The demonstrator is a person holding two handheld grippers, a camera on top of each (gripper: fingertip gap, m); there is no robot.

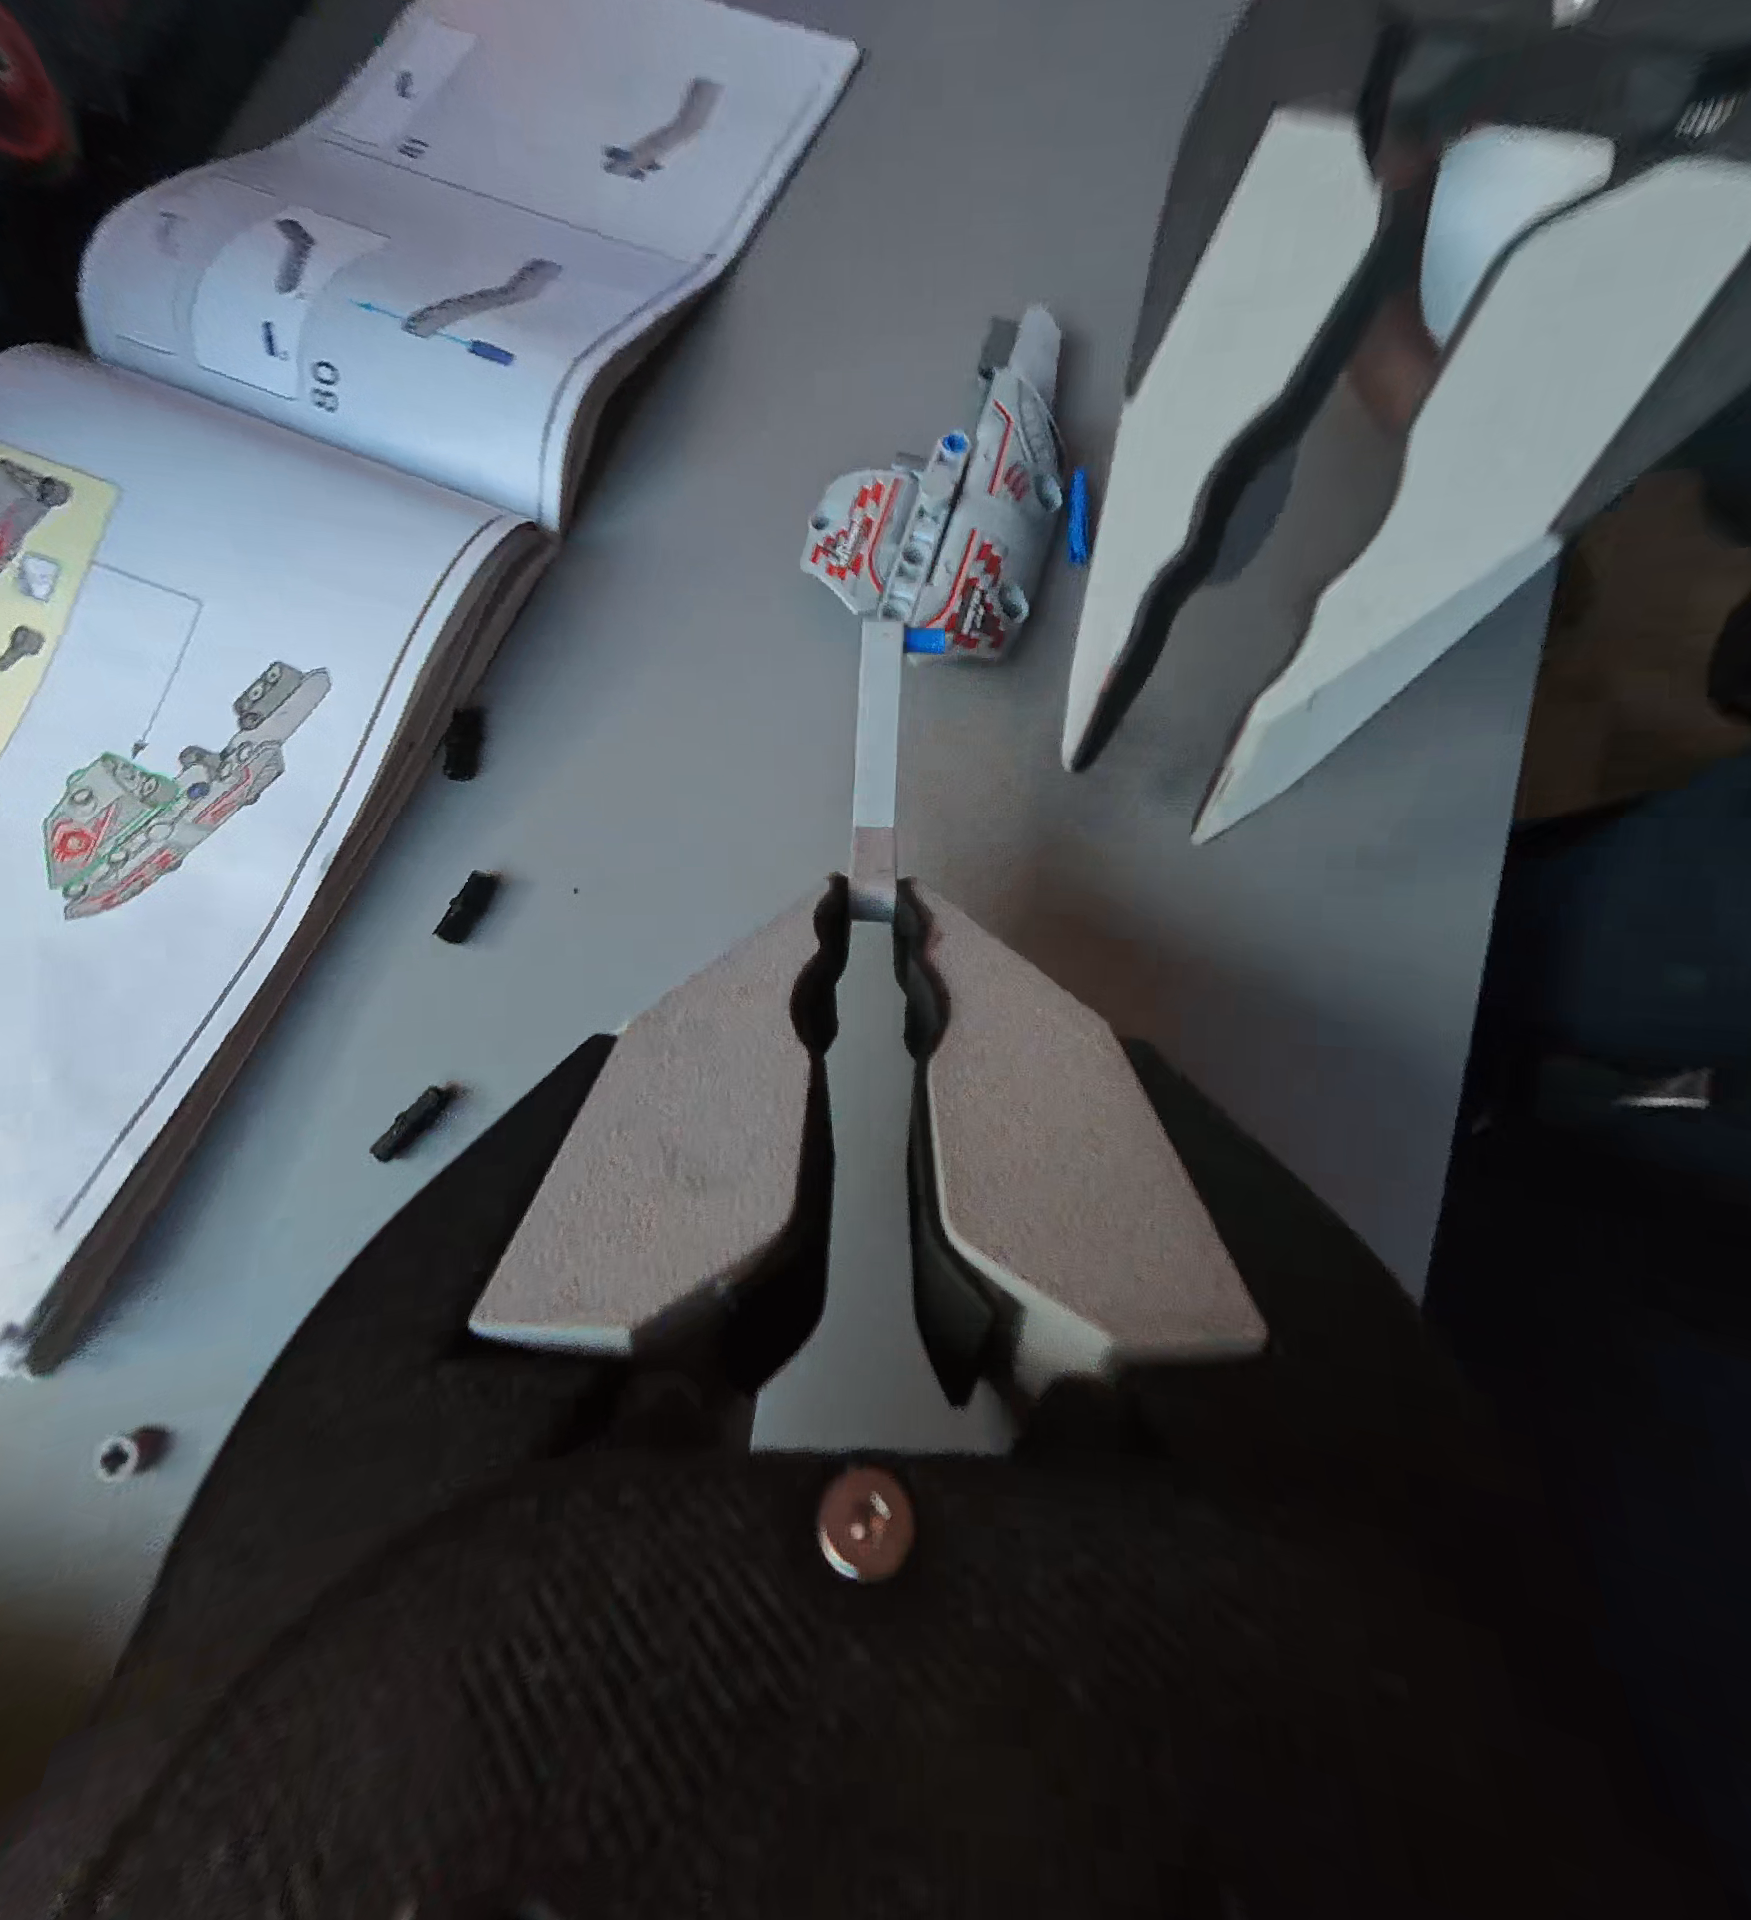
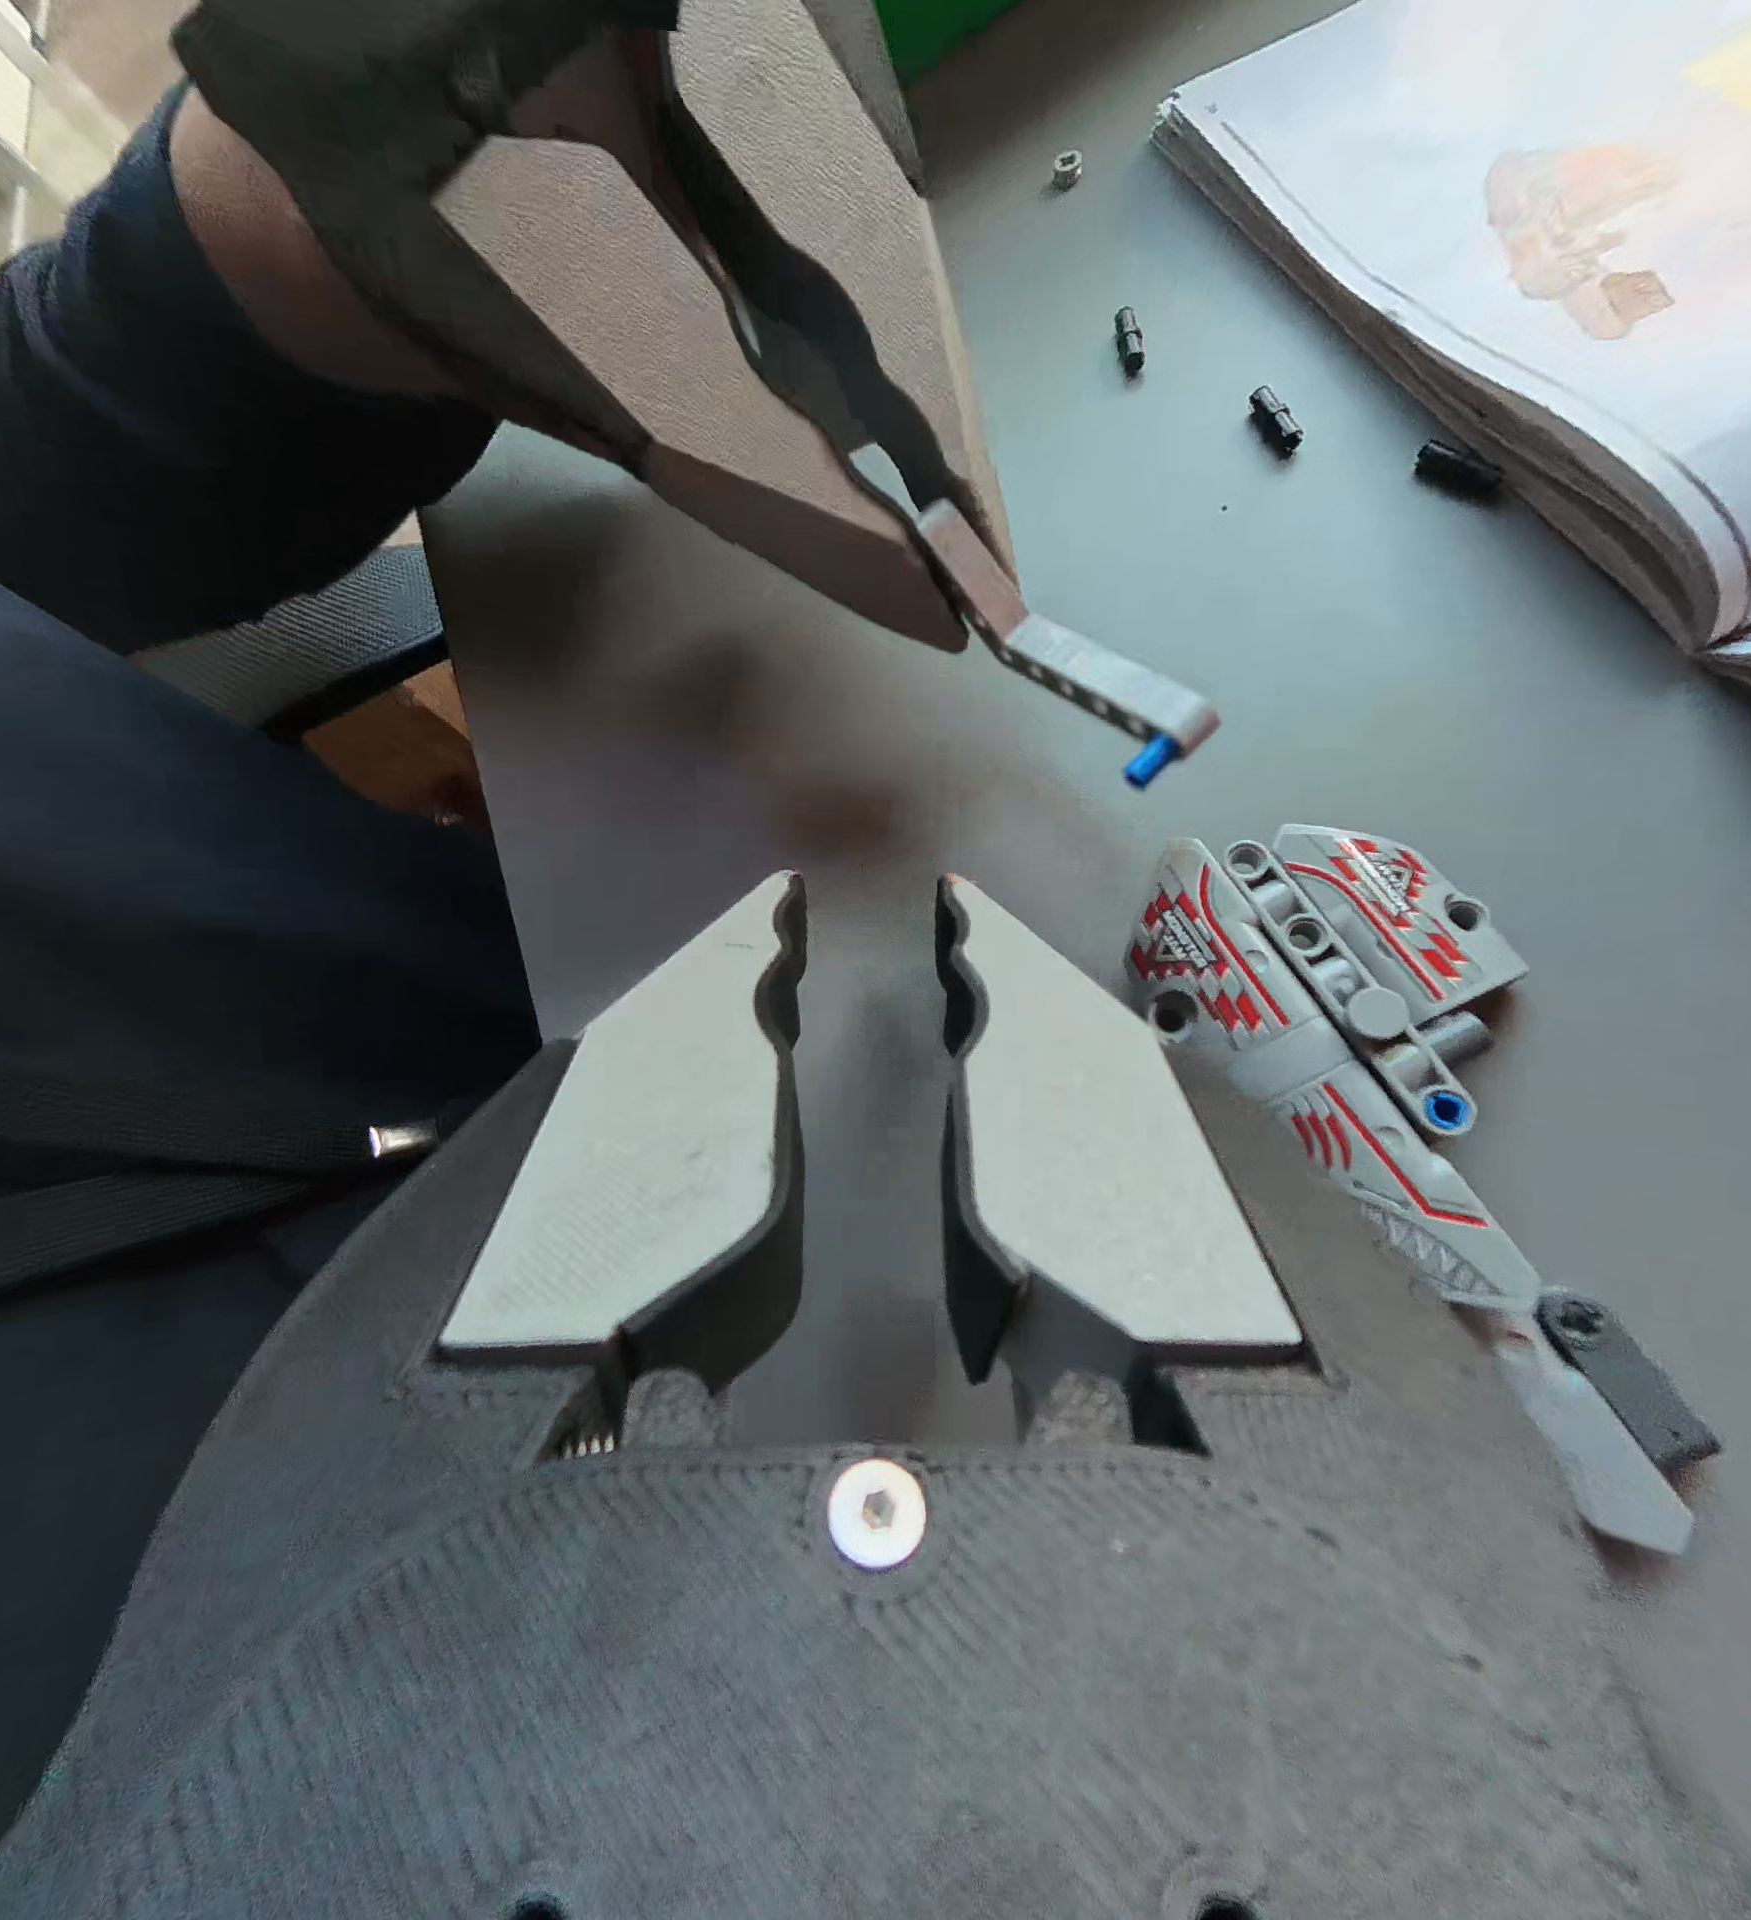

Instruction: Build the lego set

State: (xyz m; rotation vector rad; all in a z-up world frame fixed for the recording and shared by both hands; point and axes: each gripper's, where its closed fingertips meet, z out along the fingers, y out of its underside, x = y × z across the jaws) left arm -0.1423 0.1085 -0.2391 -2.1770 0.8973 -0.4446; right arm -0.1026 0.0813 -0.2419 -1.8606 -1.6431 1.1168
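My left gripper (image 1: pixel 873 896) is shut on one end of a long grey beam (image 1: pixel 876 748), held above the table. In the right wrist view this gripper (image 2: pixel 964 613) comes in from the top, and the beam (image 2: pixel 1089 670) has a blue pin (image 2: pixel 1146 771) at its free end. The grey and red lego assembly (image 1: pixel 938 540) lies on the table just beyond the beam's tip; it also shows in the right wrist view (image 2: pixel 1318 997). My right gripper (image 2: pixel 871 894) is open and empty, left of the assembly. In the left wrist view it (image 1: pixel 1146 795) hovers right of the assembly.
An open instruction booklet (image 1: pixel 227 623) lies to the left. Three black pins (image 1: pixel 463 743) (image 1: pixel 466 904) (image 1: pixel 414 1122) lie along its edge, and a small grey bush (image 1: pixel 128 1449) nearer. A loose blue pin (image 1: pixel 1079 514) lies beside the assembly. The table edge (image 1: pixel 1505 883) runs at the right.
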